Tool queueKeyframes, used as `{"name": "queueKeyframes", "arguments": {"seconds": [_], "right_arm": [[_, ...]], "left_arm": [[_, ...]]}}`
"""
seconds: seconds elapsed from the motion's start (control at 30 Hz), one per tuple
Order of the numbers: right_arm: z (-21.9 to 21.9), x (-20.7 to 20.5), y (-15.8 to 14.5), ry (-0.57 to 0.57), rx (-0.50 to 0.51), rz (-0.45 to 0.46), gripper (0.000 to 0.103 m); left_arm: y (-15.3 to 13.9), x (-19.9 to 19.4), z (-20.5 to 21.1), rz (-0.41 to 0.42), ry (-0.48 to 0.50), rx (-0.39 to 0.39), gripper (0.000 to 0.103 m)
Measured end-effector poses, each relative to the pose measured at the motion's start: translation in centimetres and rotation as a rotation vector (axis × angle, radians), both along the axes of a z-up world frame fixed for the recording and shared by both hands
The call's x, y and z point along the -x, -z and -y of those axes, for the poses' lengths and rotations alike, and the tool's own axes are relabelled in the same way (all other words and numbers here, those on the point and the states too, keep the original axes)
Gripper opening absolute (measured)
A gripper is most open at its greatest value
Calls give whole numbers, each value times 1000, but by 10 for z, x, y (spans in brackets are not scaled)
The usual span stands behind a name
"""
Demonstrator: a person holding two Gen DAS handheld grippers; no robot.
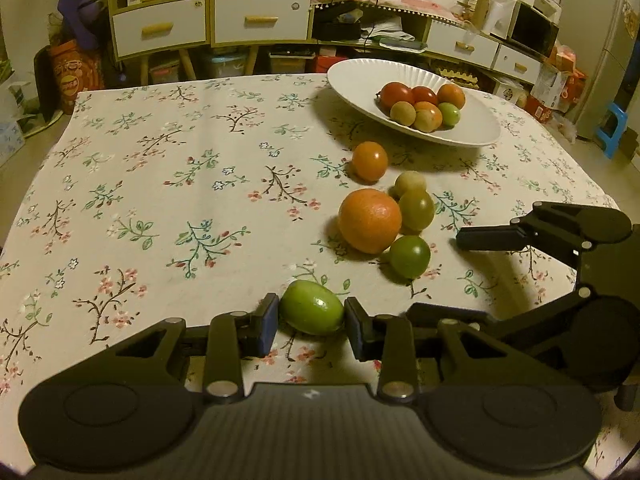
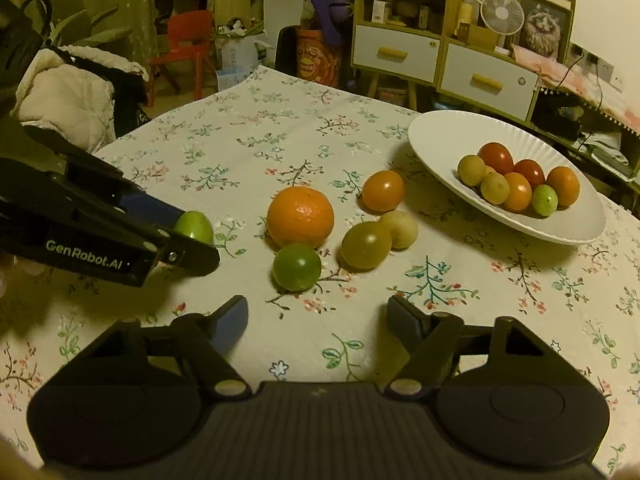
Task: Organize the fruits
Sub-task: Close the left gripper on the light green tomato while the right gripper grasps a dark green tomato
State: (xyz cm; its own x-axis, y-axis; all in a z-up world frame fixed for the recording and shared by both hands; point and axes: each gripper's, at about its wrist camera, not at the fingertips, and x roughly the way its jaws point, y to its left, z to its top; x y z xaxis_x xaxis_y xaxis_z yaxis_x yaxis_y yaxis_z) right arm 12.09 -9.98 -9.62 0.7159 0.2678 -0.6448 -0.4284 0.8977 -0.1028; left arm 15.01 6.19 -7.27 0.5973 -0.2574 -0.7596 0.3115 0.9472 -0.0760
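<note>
My left gripper (image 1: 311,322) is shut on a green oval fruit (image 1: 312,307) low over the floral tablecloth; the fruit also shows in the right wrist view (image 2: 195,227). My right gripper (image 2: 318,320) is open and empty, just short of a green round fruit (image 2: 296,266). Beyond lie a big orange (image 2: 300,217), an olive-green fruit (image 2: 365,245), a pale yellow fruit (image 2: 400,229) and a small orange tomato (image 2: 383,191). A white plate (image 2: 560,232) at the back right holds several red, orange, yellow and green fruits.
The table ends at its far edge (image 1: 200,82), with white-drawered cabinets (image 1: 260,20) behind it. A red chair (image 2: 188,46) and a white padded coat (image 2: 68,100) stand off the table's left side.
</note>
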Motion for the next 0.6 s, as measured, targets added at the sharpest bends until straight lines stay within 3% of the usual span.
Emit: {"name": "queueKeyframes", "arguments": {"seconds": [0.6], "right_arm": [[-13,-9,-6,-34,-6,19,38]], "left_arm": [[0,0,-1,-1,-2,2,30]]}}
